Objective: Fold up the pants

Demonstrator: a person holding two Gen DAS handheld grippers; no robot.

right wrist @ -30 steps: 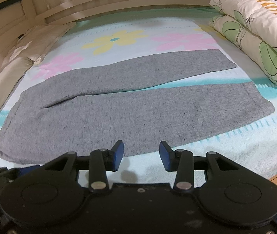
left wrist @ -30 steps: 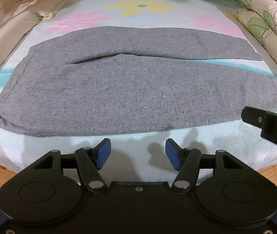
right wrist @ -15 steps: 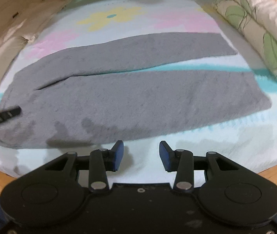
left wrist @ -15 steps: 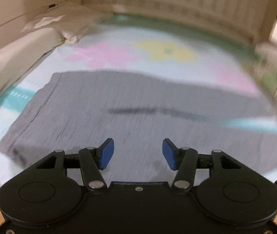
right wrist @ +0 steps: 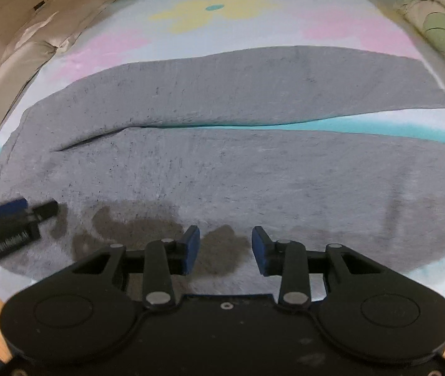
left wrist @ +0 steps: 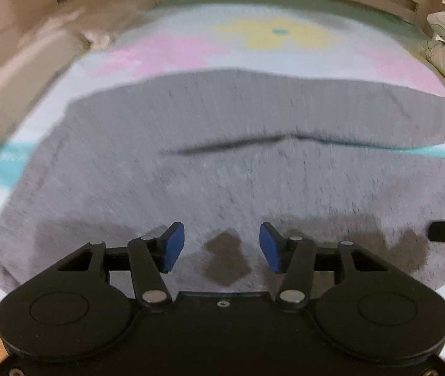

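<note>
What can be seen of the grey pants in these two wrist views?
The grey pants are a heathered knit, like jersey, spread flat and unfolded on a flower-printed bedspread. The waist lies to the left and the two legs run to the right, parting in a narrow V where a teal stripe shows through. The near leg looks wider. Gripper shadows darken the near edge. Both the left gripper and right gripper hover over that edge, fingers closing with no cloth pinched between them.

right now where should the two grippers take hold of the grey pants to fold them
Probably the near long edge of the grey pants, coming down from the bed's near side. They lie flat, legs side by side, so lifting that edge carries the near leg over the far one. The left gripper and right gripper, jaws closing on nothing, hover there.
</note>
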